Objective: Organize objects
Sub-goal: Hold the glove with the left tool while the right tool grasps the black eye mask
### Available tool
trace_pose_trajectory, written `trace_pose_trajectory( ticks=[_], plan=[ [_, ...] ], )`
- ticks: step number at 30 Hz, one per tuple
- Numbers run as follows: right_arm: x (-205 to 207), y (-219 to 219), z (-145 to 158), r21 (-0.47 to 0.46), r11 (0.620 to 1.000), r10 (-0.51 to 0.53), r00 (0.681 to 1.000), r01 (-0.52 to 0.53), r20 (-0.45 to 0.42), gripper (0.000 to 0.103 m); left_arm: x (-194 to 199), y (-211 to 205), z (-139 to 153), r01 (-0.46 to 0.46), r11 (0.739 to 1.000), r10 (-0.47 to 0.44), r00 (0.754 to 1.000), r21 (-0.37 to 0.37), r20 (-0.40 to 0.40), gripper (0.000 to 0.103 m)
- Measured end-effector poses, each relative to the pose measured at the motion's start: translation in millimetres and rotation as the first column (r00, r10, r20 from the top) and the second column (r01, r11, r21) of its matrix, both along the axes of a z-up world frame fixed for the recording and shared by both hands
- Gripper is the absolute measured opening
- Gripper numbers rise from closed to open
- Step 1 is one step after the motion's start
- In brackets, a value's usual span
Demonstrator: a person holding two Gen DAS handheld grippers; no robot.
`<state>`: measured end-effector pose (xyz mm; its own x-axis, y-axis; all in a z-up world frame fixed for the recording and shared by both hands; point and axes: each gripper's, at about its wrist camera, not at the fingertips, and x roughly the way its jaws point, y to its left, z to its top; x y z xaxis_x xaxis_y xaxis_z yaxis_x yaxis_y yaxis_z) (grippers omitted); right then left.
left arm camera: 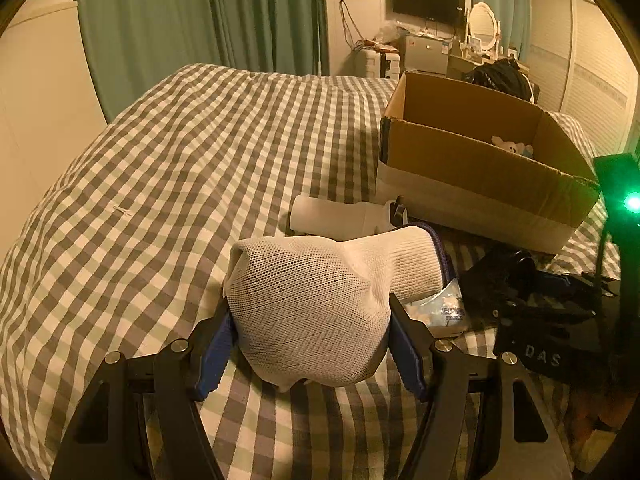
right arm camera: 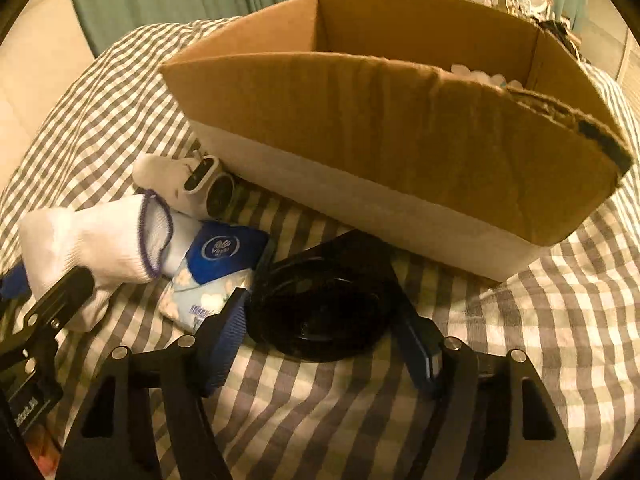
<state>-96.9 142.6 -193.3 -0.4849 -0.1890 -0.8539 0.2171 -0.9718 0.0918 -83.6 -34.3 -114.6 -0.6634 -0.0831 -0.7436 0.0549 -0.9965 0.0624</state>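
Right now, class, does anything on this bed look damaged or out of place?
Yes. The cardboard box has a torn, ragged top edge at its near right corner, with exposed corrugation and a strip of dark tape; its other edges look intact.

On the checked bed [right arm camera: 540,340] stands one cardboard box [right arm camera: 400,140]. In front of it lie one white sock [left arm camera: 316,312], one white bottle [right arm camera: 180,184], one blue tissue pack [right arm camera: 216,268] and one black coiled belt [right arm camera: 320,304]. One small pale toy [left arm camera: 514,146] shows inside the box.
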Motion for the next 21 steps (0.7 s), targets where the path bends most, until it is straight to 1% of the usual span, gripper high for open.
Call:
trace_pose_trajectory(
  ticks=[5,8,13,17,21],
  plan=[
    [19.0,-1.0,7.5,0.009,1.000,0.016,0.999,-0.015,-0.049,0.069,2.1,1.2,1.3,0.002,1.000,-0.002,1.000,-0.010,-0.004,0.071],
    [31.3,2.6,17.8,0.015,1.000,0.023,0.996,-0.022,-0.089,0.069,5.1,3.0,4.8,0.009,1.000,-0.009,1.000,-0.015,-0.007,0.071],
    [55.0,9.6,39.3,0.020,0.999,0.033,0.987,-0.030,-0.160,0.069,11.7,7.5,12.0,0.024,1.000,-0.024,1.000,-0.013,-0.013,0.071],
    [68.7,13.2,57.0,0.026,0.999,0.040,0.977,-0.036,-0.209,0.069,15.4,9.1,20.8,0.041,0.999,-0.040,0.999,0.022,-0.009,0.071],
    [71.3,9.2,80.0,0.032,0.998,0.052,0.963,-0.045,-0.264,0.069,21.0,13.9,37.6,0.059,0.998,-0.058,0.998,0.024,-0.039,0.071]
  ],
)
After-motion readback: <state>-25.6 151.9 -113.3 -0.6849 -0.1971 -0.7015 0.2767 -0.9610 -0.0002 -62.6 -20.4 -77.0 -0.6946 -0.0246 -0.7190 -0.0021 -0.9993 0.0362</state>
